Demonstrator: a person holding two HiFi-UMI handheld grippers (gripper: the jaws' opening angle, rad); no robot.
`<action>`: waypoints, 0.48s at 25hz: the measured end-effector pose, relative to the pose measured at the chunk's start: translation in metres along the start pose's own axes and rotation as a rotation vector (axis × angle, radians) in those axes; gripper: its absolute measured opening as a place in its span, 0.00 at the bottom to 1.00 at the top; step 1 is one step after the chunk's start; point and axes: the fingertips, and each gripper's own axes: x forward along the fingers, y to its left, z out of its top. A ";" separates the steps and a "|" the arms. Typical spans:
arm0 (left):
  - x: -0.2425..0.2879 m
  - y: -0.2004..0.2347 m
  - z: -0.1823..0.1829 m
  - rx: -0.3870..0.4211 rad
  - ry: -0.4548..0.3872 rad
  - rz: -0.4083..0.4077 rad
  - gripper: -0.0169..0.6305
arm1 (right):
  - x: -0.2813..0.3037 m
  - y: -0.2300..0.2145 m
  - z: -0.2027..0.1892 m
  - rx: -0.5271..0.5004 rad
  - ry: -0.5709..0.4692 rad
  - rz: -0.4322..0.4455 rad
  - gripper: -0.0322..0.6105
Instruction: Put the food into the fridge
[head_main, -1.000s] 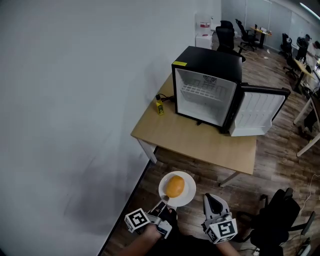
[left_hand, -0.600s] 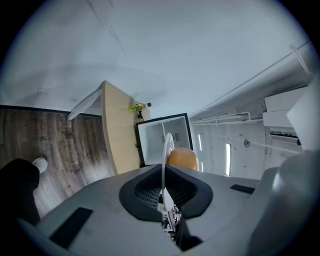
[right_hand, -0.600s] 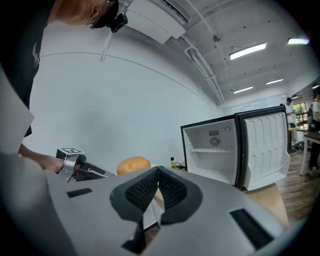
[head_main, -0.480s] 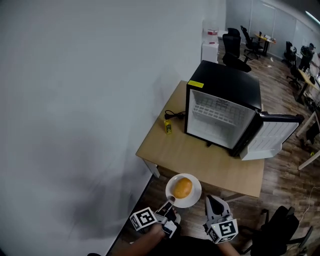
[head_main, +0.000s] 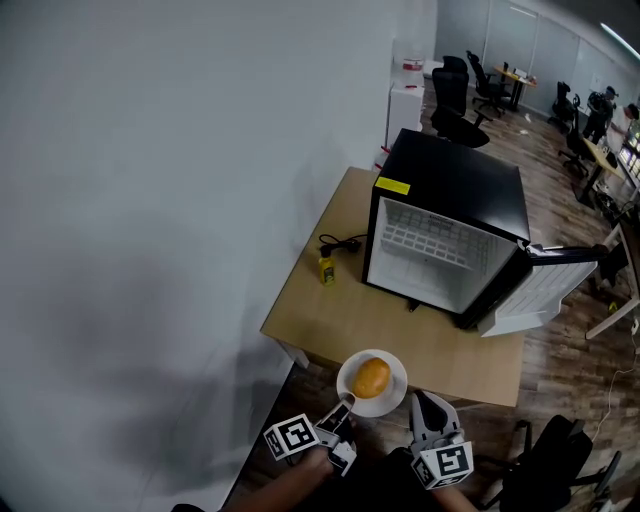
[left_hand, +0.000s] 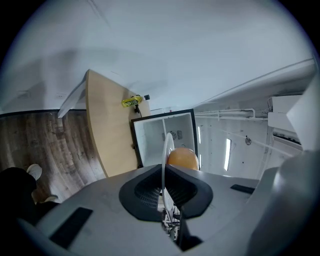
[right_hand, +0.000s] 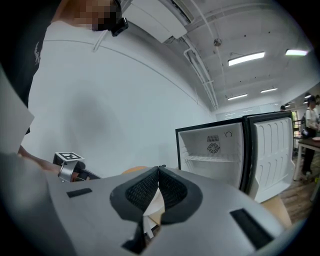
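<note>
Left gripper (head_main: 345, 403) clamps the rim of the round white plate (head_main: 393, 396), with the round orange food (head_main: 371, 377) on it just beyond the jaws, short of the open black mini fridge (head_main: 450, 190). Right gripper (head_main: 422, 402) is closed on nothing, just beside the plate.

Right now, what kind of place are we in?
Probably an open-plan office: desks and office chairs fill the back, a water dispenser stands by the wall, and a mini fridge sits open on a wooden table.

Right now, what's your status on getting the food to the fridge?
Left gripper shut on plate rim, round orange food on it. Right gripper shut, empty. Fridge door open, nothing seen blocking.
</note>
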 end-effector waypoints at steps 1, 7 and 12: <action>0.004 -0.001 0.003 -0.003 0.001 -0.002 0.05 | 0.002 -0.004 0.000 0.001 0.000 -0.010 0.14; 0.035 -0.011 0.025 0.001 -0.005 -0.016 0.05 | 0.027 -0.024 -0.002 0.011 0.025 -0.035 0.14; 0.073 -0.020 0.041 0.005 -0.012 -0.030 0.05 | 0.055 -0.038 0.012 0.027 -0.022 0.005 0.14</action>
